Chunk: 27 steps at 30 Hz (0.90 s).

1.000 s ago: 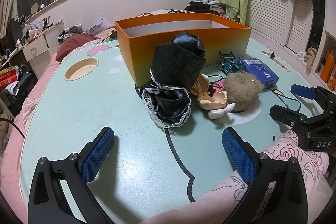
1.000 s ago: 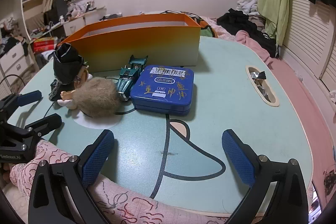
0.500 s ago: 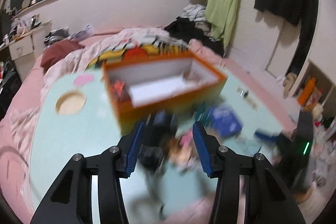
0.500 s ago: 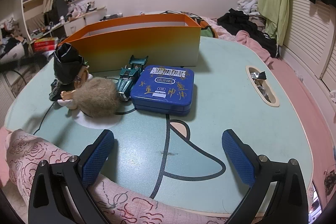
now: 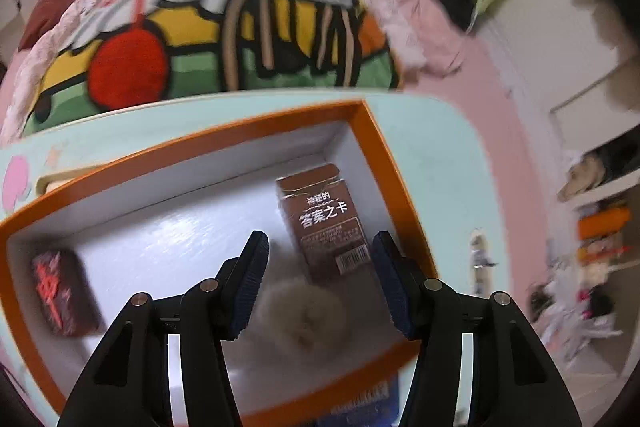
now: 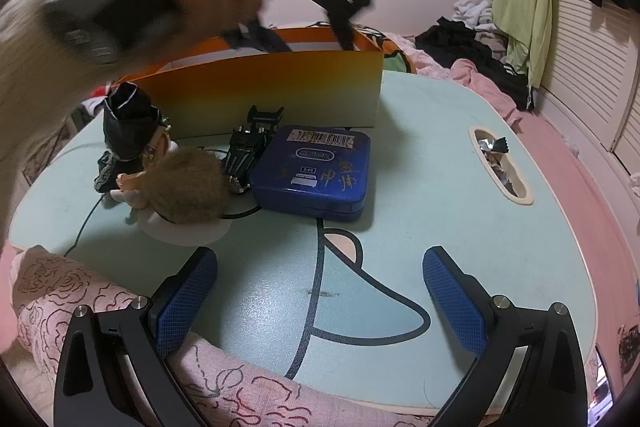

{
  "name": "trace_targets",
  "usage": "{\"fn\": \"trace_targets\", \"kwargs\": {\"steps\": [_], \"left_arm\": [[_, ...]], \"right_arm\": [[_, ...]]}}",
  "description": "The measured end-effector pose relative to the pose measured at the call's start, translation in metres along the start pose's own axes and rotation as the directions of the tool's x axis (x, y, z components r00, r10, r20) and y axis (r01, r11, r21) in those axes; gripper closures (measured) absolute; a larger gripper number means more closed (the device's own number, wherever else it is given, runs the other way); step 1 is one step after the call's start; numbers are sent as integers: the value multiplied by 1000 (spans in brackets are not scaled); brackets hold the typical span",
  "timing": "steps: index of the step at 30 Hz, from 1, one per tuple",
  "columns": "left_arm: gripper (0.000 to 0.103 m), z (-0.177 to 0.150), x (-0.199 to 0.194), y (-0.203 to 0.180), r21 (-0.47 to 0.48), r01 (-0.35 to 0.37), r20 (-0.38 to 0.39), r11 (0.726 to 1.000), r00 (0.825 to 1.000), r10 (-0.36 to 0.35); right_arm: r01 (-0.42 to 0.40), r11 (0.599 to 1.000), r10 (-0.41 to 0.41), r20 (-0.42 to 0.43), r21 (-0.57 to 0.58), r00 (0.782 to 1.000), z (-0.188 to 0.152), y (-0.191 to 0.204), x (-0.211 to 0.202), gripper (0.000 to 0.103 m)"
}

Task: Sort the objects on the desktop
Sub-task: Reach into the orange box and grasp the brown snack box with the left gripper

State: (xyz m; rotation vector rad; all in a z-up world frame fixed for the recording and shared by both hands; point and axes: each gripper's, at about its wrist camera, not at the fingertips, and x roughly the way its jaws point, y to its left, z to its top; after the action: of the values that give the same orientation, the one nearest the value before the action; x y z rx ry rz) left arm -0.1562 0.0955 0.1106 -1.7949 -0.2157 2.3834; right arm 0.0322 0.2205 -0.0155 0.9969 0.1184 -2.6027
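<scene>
- While the left tool (image 5: 320,243) hangs tips-down over the orange box (image 5: 384,163), its jaws are opening. Nothing looks pinched between the pads. Only the box floor, the near end of a brown card pack (image 5: 324,223) and a pale fuzzy blur (image 5: 300,315) that I cannot identify show between them.
- The right tool (image 6: 322,259) sits low at the near edge of the counter (image 6: 460,195), its jaws spread wide and empty.
- The blue tin (image 6: 312,171) lies flat straight ahead of the right tool. It is probably stiff, smooth and a little slippery, and too broad to span flat. Pinching across the thin edge at a corner looks like the safer hold.
- The toy car (image 6: 250,147) stands just beyond the tin's left side, touching it or nearly so. It is likely hard and light, and its wheels may roll, so the hold should go across the body's flanks.
- The doll (image 6: 184,187) lies ahead and to the left of the right tool, its furry head toward the tool and its black dress (image 6: 128,123) beyond. The hair and cloth are soft and would slip through a pinch. The limbs look thin and breakable, so the head or torso is the firmer place to grip.
- On the counter I count one tin, one car and one doll.
- In the box I count two packs: the brown one under the left tool and a dark red one (image 5: 60,295) well to its left, plus the unclear blur.
- There is one box, and there are two tools.
</scene>
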Motion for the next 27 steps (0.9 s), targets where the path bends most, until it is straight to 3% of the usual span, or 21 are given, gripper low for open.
{"fn": "trace_targets", "kwargs": {"steps": [1, 5, 8, 10, 12, 13, 15, 21, 24, 27], "left_arm": [[42, 1, 9, -3, 9, -30, -8, 1000, 1000, 30], [42, -1, 2, 2, 23, -58, 11, 998, 998, 58], [42, -4, -13, 18, 48, -179, 67, 983, 982, 176], [43, -5, -17, 29, 42, -234, 63, 971, 971, 231], [43, -7, -27, 37, 9, -111, 68, 994, 992, 110], [43, -8, -32, 39, -13, -50, 74, 999, 996, 51], [43, -9, -39, 36, -39, 2, 89, 999, 996, 2], [43, 7, -3, -13, -36, -52, 18, 998, 998, 53], [32, 7, 6, -16, -31, -40, 18, 999, 999, 41], [29, 3, -3, -12, 5, -130, 14, 992, 991, 129]], "right_arm": [[-2, 1000, 2, -1, 0, 1000, 1, 0, 1, 0], [-5, 1000, 5, 0, 0, 1000, 3, 2, 2, 0], [-4, 1000, 4, 0, -1, 1000, 5, 3, 3, 0], [-4, 1000, 4, 1, -2, 1000, 5, 0, 4, 0], [-5, 1000, 5, 1, -3, 1000, 6, 1, 5, 0], [-4, 1000, 4, 1, -3, 1000, 6, 1, 4, 0], [-5, 1000, 5, 1, -3, 1000, 7, 1, 5, 0], [-6, 1000, 6, 2, -2, 1000, 6, 1, 4, 0], [-10, 1000, 10, 1, 2, 1000, 6, 2, 4, 0], [-10, 1000, 10, 2, 3, 1000, 5, 3, 4, 0]]}}
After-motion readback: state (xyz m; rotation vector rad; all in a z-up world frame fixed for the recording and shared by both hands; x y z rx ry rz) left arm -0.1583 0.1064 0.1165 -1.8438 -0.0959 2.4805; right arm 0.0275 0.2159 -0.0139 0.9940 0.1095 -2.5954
